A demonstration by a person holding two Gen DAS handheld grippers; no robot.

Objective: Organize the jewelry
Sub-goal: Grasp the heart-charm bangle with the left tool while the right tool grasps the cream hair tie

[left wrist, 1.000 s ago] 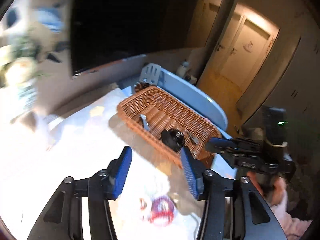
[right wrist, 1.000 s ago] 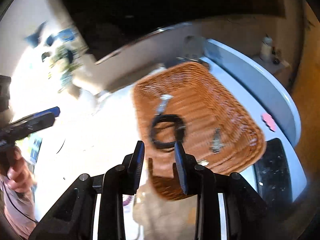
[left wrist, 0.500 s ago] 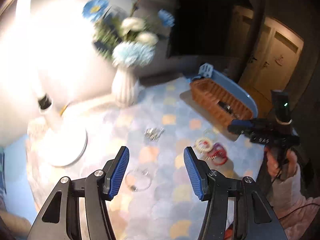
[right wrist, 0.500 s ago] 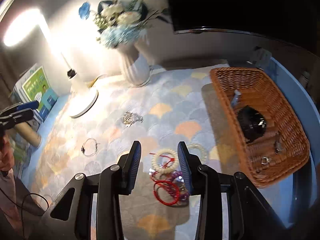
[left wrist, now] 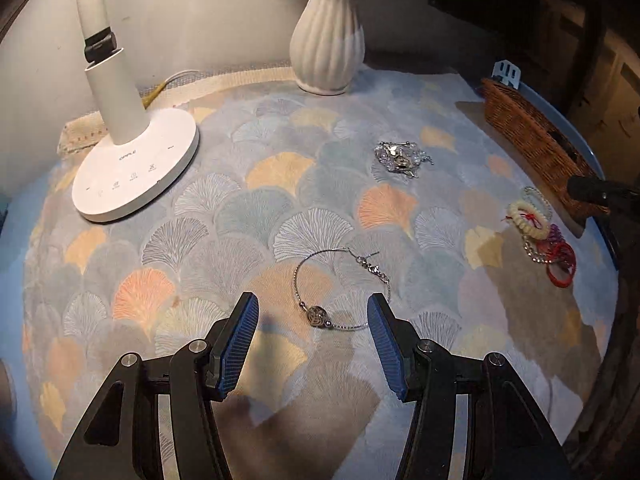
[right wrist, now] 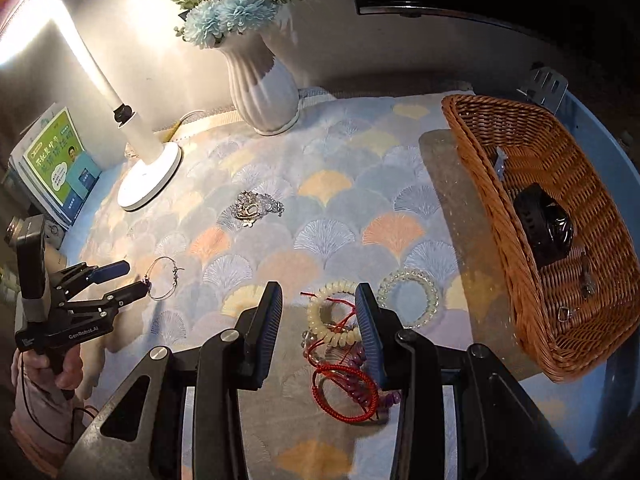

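A thin silver bangle with a round bead lies on the patterned mat, just ahead of my open, empty left gripper; it also shows in the right wrist view. A pile of bracelets, cream beaded, red cord, purple and clear, lies between and ahead of the fingers of my open, empty right gripper. A silver tangle of jewelry lies mid-mat. The wicker basket at the right holds a black watch and small pieces.
A white desk lamp stands at the back left and a white ribbed vase of flowers at the back. Books stand at the far left. The round blue table edge runs past the basket.
Both grippers swung away from the basket to the mat. The left now hovers over the silver bangle; the right has come down over the bracelet pile.
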